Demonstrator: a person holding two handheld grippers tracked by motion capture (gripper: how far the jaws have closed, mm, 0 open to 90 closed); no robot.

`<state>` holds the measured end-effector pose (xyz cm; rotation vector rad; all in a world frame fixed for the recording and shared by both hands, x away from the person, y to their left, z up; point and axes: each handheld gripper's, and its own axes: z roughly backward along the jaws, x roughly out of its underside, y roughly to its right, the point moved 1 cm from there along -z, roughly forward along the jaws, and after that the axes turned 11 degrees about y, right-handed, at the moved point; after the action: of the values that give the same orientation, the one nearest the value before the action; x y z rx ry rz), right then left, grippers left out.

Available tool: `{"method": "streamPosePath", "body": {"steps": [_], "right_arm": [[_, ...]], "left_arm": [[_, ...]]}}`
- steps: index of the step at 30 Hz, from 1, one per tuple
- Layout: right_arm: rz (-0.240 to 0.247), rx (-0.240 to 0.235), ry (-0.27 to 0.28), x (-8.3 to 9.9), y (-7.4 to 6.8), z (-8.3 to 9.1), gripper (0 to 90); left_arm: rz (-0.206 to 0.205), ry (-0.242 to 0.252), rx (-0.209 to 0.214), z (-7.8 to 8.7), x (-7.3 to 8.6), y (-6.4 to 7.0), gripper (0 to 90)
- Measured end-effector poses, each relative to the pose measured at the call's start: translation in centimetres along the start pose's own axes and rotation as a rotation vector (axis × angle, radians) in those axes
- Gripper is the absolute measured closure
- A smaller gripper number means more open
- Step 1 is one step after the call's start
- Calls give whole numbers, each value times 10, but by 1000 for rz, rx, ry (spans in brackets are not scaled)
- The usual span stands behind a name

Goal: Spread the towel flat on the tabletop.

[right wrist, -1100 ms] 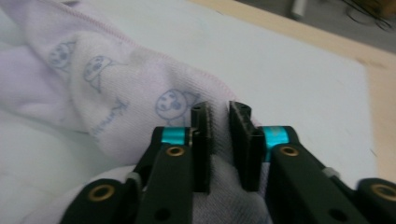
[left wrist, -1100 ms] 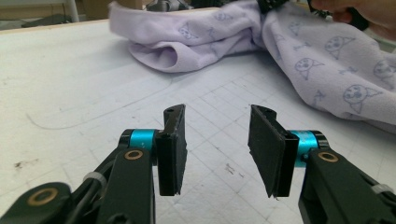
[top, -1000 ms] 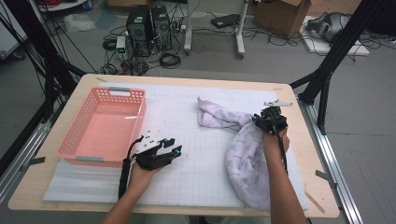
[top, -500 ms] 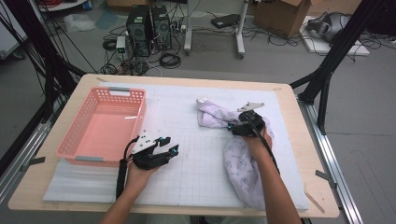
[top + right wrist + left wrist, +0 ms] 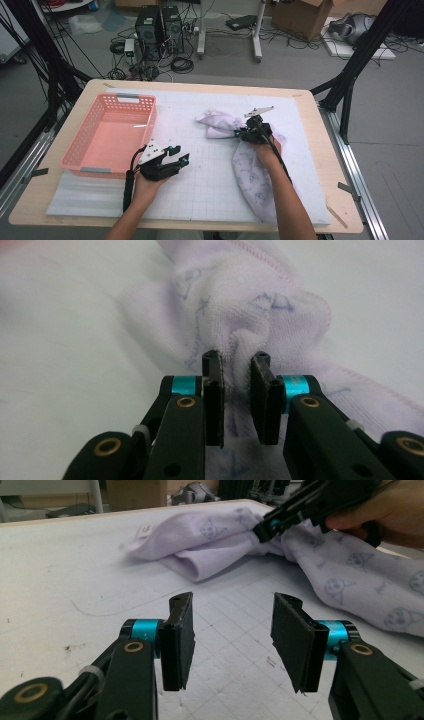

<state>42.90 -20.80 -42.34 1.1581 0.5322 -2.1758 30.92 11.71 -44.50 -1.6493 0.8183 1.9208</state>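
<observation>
Wooden desk [image 5: 60,200] with a white gridded mat [image 5: 200,180] laid over most of its top; beyond it a grey floor with computer towers [image 5: 159,27], loose cables and cardboard boxes [image 5: 300,17]. Pink plastic basket [image 5: 107,137] sits on the left part of the mat, its inside bare in the high view. Pale lilac towel [image 5: 252,172] printed with small cat faces lies on the right half of the mat: one bunched, folded end points toward the desk's middle, the longer part runs down toward the near edge beside the person's right forearm. Right claw [image 5: 246,133] is over the narrow waist of the towel; in the right gripper view [image 5: 235,371] its jaws are clenched on a raised ridge of the cloth, fabric pinched up between the two black pads with only a narrow gap left. Left claw [image 5: 181,161] is held low over bare mat just right of the basket's near corner, well apart from the towel, pointing toward it. In the left gripper view [image 5: 232,630] its jaws stand wide apart, released, nothing between them but the gridded mat. Same view shows the towel [image 5: 220,540] ahead, a small white label near its far edge, and the right claw's dark body [image 5: 320,505] coming in from the upper right, pressed into the cloth, with the holding hand [image 5: 395,512] behind it.
</observation>
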Motion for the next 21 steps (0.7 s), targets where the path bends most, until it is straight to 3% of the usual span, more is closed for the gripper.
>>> {"method": "streamPosePath", "body": {"steps": [1, 2, 3, 4, 5, 6, 8, 9, 10, 11, 12, 13, 14, 16, 17, 20, 21], "right_arm": [[-38, -111, 97, -10, -11, 2, 781], [-38, -111, 97, -10, -11, 2, 781], [-83, -167, 191, -21, -18, 4, 781], [-83, -167, 191, -21, -18, 4, 781], [-121, -175, 243, -29, -18, 4, 781], [-121, -175, 243, -29, -18, 4, 781], [-141, -151, 272, -35, -13, 6, 781], [-164, -98, 303, -38, -2, 13, 781], [-164, -98, 303, -38, -2, 13, 781], [-150, 22, 296, -39, 10, 19, 780], [-150, 22, 296, -39, 10, 19, 780], [-135, 175, 249, -36, 23, 22, 768], [-135, 175, 249, -36, 23, 22, 768], [-151, 288, 221, -29, 36, 24, 710], [-183, 332, 206, -23, 41, 27, 611], [-199, 327, 219, -19, 42, 34, 578], [-163, 328, 215, -17, 38, 43, 551]], "left_arm": [[-5, -3, -4, 1, 0, -1, 517], [-5, -3, -4, 1, 0, -1, 517], [-1, 1, -6, 1, -1, 0, 518], [0, 2, -8, 1, -1, 0, 518], [-1, 4, -8, 2, -1, 0, 519], [1, 6, -8, 2, -1, 0, 519], [2, 7, -8, 3, -2, -1, 521], [7, 6, -9, 3, -2, -2, 524], [7, 8, -9, 4, -1, -3, 524], [13, 4, -9, 4, -1, -3, 530], [13, 4, -9, 4, -1, -3, 531], [15, 6, -9, 4, -1, -3, 533], [14, 7, -8, 4, -1, -2, 533], [7, 1, -3, 3, -1, -1, 532], [1, -7, 1, 2, 0, 0, 524], [-2, -11, 5, 1, 1, 1, 518], [2, -12, 3, 0, 2, 1, 512]]}}
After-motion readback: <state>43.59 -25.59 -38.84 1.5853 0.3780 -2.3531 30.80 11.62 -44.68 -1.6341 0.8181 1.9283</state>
